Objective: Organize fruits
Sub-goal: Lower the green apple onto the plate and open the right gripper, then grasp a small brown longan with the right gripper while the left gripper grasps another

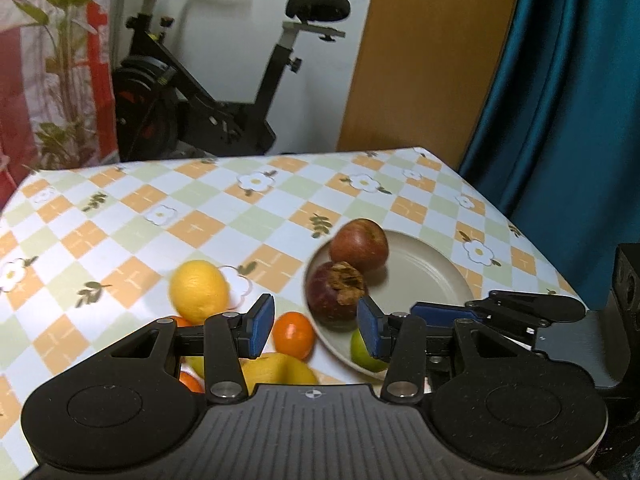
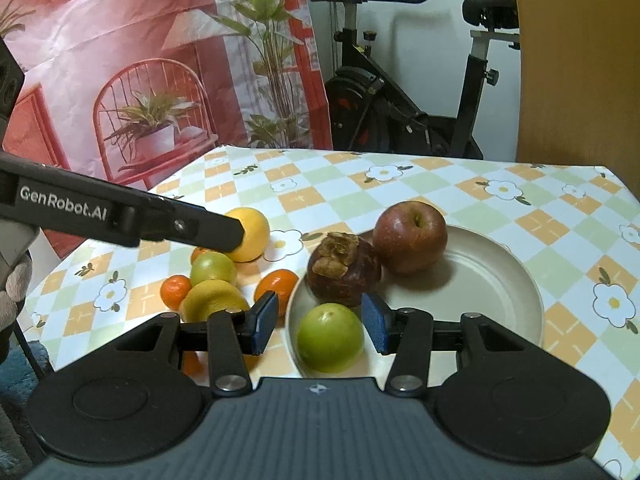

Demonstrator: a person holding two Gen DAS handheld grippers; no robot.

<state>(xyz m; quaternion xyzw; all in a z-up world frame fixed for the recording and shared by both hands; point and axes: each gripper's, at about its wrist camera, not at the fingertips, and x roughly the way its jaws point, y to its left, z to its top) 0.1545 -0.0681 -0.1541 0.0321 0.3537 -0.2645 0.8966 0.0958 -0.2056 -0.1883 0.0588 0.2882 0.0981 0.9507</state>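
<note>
Green fruit (image 2: 330, 337) whole rightward (leftward view: perhaps half-hidden).

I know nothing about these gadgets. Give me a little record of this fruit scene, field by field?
On the plate: red apple, dark mangosteen, green fruit
Off the plate, on the tablecloth: yellow citrus, small oranges, a second green fruit, a yellow fruit
Left gripper: open, empty
Right gripper: open, above the green fruit
Background: exercise bike
</note>
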